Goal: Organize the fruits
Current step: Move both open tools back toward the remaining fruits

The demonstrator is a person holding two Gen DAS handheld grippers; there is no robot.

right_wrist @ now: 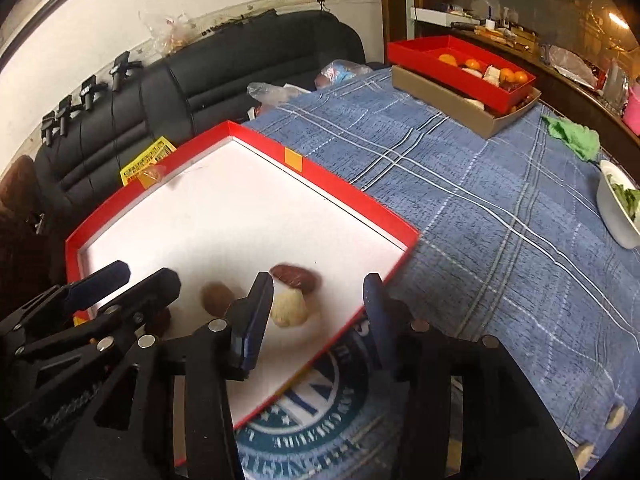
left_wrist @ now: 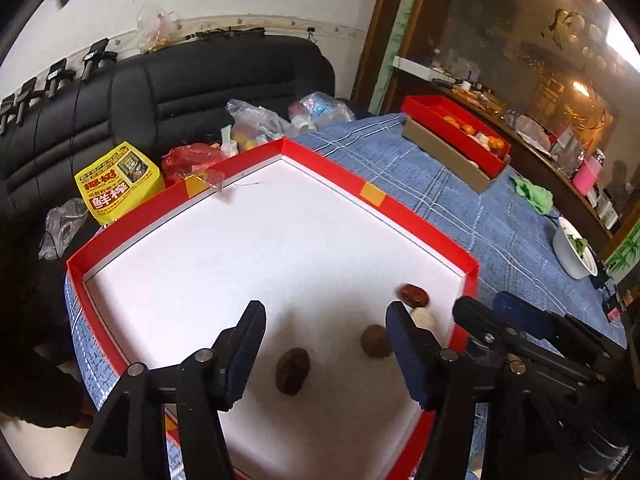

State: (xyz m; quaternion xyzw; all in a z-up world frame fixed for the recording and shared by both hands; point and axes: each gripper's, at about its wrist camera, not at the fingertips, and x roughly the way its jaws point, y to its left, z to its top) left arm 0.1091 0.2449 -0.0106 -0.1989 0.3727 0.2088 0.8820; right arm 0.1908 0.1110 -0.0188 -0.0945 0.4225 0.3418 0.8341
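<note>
A large red-rimmed box lid with a white floor [left_wrist: 224,264] lies on the blue checked cloth; it also shows in the right wrist view [right_wrist: 224,216]. In its near right corner lie a dark wrinkled fruit [left_wrist: 292,370], a round brown fruit [left_wrist: 375,340] [right_wrist: 216,298], a red date [left_wrist: 414,295] [right_wrist: 296,276] and a pale lumpy piece [right_wrist: 289,307]. My left gripper [left_wrist: 324,344] is open above the dark and brown fruits. My right gripper [right_wrist: 316,312] is open over the lid's right edge, with the pale piece just inside its left finger.
A smaller red tray [right_wrist: 460,64] holding oranges and other items sits on a brown box at the far side of the table. A green cloth [right_wrist: 576,136] and a white bowl of greens [right_wrist: 618,208] lie at the right. A black sofa with bags stands behind.
</note>
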